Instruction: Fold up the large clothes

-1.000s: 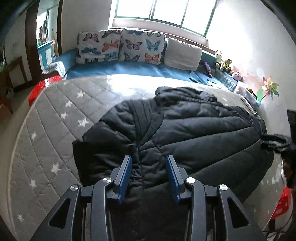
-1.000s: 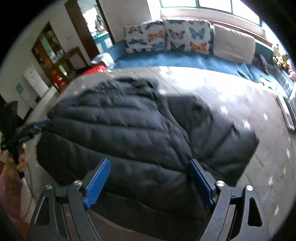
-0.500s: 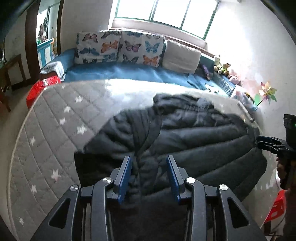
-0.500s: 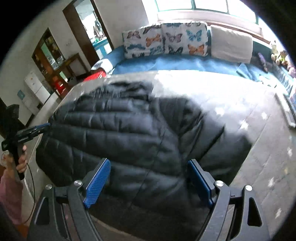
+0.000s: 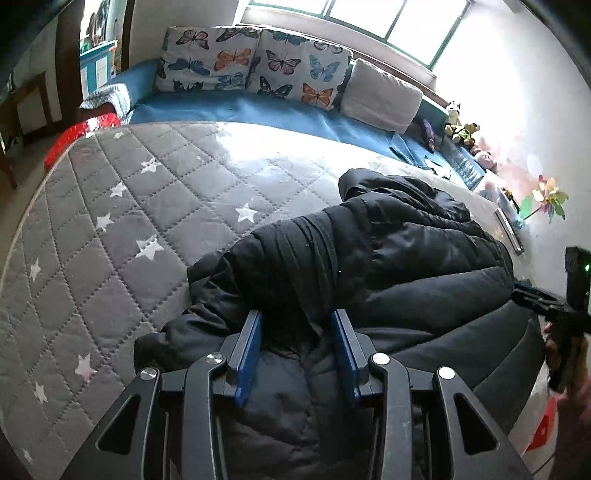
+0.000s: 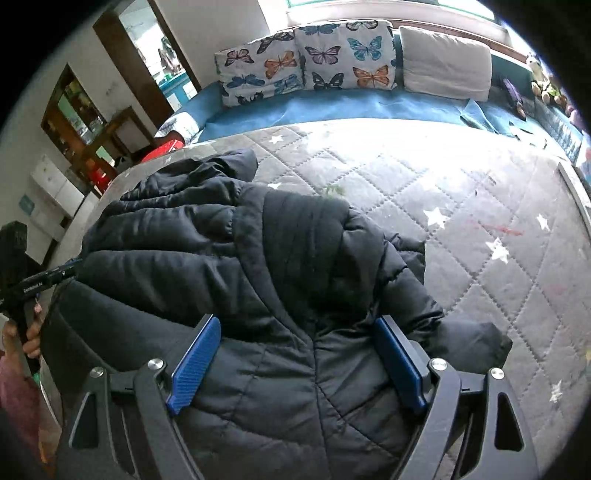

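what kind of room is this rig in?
Likely a home bedroom or living room: a star-quilted mattress, butterfly-print pillows on a blue daybed under a window, stuffed toys on the ledge.

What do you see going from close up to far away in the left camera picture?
Left gripper → black jacket → grey star quilt → blue sheet → butterfly pillows → window.

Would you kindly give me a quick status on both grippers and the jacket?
Left gripper open above jacket. Right gripper open wide, holding nothing. Black puffer jacket lies on the grey star-quilted mattress, sleeves folded in. Nothing blocking.
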Tool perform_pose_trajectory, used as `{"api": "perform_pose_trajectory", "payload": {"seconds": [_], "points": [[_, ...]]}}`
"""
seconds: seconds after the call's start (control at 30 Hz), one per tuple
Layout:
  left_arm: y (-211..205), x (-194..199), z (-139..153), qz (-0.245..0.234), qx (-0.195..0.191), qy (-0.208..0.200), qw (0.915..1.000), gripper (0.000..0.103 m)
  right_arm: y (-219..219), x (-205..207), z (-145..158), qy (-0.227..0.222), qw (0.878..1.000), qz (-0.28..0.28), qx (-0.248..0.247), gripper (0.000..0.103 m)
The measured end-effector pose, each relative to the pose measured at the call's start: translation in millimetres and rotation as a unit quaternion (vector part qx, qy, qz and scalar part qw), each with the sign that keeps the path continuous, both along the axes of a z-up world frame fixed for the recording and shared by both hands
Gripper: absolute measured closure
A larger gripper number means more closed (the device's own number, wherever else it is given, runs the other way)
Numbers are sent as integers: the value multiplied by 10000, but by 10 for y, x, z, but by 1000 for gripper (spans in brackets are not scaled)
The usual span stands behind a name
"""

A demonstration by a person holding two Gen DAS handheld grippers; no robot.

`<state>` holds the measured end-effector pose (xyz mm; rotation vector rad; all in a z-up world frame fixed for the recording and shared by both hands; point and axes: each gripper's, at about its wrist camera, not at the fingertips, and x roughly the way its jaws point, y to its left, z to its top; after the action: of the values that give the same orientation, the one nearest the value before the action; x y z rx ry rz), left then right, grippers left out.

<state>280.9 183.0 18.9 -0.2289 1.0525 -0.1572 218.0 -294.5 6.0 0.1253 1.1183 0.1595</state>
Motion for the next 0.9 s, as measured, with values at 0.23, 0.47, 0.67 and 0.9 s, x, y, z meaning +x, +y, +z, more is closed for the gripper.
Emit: {"api": "perform_pose_trajectory", "payload": {"seconds": [0.23,0.47,0.67,0.9], "points": [[88,-518,426,44,-209,-443,9988,58,-15,-488,463,-503,9987,21,-87,11],[22,-1270,491,-206,-495,-725,9959,59,147,-885,472,-525,9977,320,-301,11],[-108,-1438,204,-242,-324,-561,9976,65,187,-835,79,-134,9984,230,-506,11],[-107,-1441,186,-129,-316,-444,9984,65,52,-864,119,-303,9988,116,-369,7]]}}
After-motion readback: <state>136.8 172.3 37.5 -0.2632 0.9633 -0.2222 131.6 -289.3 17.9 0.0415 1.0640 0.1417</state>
